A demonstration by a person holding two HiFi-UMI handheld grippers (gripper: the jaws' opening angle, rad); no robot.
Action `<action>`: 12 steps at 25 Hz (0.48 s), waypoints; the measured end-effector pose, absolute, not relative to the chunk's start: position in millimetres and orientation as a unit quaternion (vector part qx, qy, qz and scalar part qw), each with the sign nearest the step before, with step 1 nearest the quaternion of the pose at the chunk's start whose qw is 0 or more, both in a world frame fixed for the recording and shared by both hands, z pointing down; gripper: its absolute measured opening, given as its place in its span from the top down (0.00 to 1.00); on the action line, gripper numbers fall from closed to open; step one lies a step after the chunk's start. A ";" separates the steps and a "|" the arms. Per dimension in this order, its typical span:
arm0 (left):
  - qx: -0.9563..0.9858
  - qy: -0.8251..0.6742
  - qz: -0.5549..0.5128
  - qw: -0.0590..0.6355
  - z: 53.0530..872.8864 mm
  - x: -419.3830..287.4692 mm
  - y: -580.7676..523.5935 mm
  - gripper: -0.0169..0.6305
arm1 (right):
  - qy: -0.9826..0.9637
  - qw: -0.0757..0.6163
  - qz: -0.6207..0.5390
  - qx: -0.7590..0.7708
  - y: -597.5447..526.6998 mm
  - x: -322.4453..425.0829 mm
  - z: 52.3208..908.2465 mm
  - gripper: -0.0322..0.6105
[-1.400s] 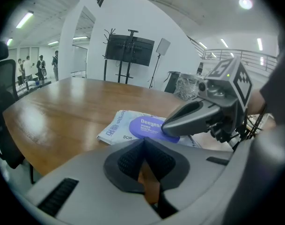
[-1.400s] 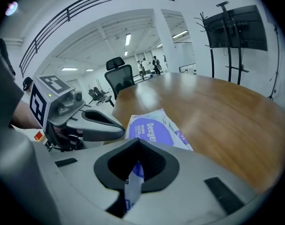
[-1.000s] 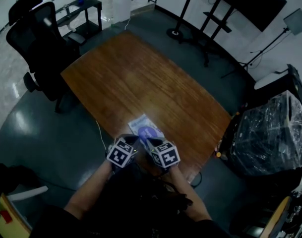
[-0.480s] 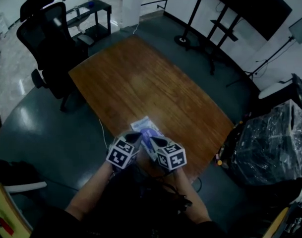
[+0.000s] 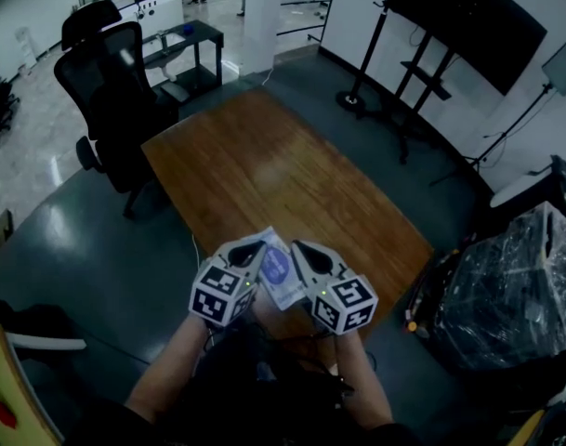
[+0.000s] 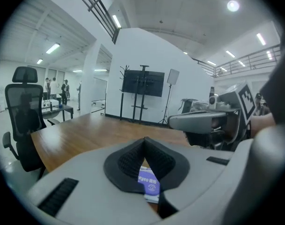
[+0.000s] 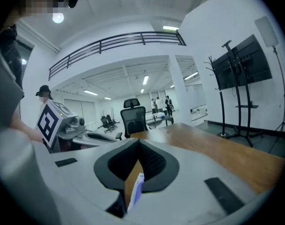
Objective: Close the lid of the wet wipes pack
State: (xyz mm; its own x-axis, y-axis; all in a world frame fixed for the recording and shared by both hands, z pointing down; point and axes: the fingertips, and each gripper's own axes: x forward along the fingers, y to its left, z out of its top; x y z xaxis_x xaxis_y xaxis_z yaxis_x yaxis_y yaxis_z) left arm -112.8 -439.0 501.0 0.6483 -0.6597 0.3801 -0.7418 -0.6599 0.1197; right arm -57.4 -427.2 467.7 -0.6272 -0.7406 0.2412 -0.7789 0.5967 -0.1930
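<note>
We hold our left forearm (image 5: 166, 374) and right forearm (image 5: 364, 393) up from six o'clock, side by side. Left gripper (image 5: 256, 246) angles toward one o'clock, right gripper (image 5: 298, 247) toward eleven, noses close together. On each, the jaws meet at the tips, marker cubes facing up.

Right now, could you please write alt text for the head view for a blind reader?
Seen from above, a person's left gripper and right gripper flank a purple-labelled wet wipes pack by the near edge of a wooden table. A black office chair stands beside the table's far left corner.
</note>
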 end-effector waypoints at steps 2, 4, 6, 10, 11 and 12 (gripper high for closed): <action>0.898 -0.399 0.138 0.120 483.4 -106.6 -429.7 0.96 | -0.900 0.044 0.119 0.417 -417.3 -52.6 447.8 0.93; 0.899 -0.407 0.121 0.109 463.1 -100.5 -419.4 0.96 | -0.907 0.022 0.100 0.409 -407.3 -47.4 427.3 0.93; 0.899 -0.415 0.104 0.098 442.3 -96.9 -410.0 0.96 | -0.912 0.000 0.081 0.402 -398.0 -43.9 406.3 0.93; 0.895 -0.432 0.077 0.074 411.5 -91.4 -389.1 0.96 | -0.920 -0.032 0.052 0.387 -375.3 -37.7 374.2 0.93; 0.894 -0.436 0.072 0.068 405.1 -89.9 -384.5 0.96 | -0.922 -0.037 0.047 0.384 -369.9 -36.0 367.6 0.93; 0.893 -0.441 0.068 0.062 398.8 -88.6 -380.6 0.96 | -0.923 -0.040 0.041 0.381 -365.2 -34.2 361.4 0.93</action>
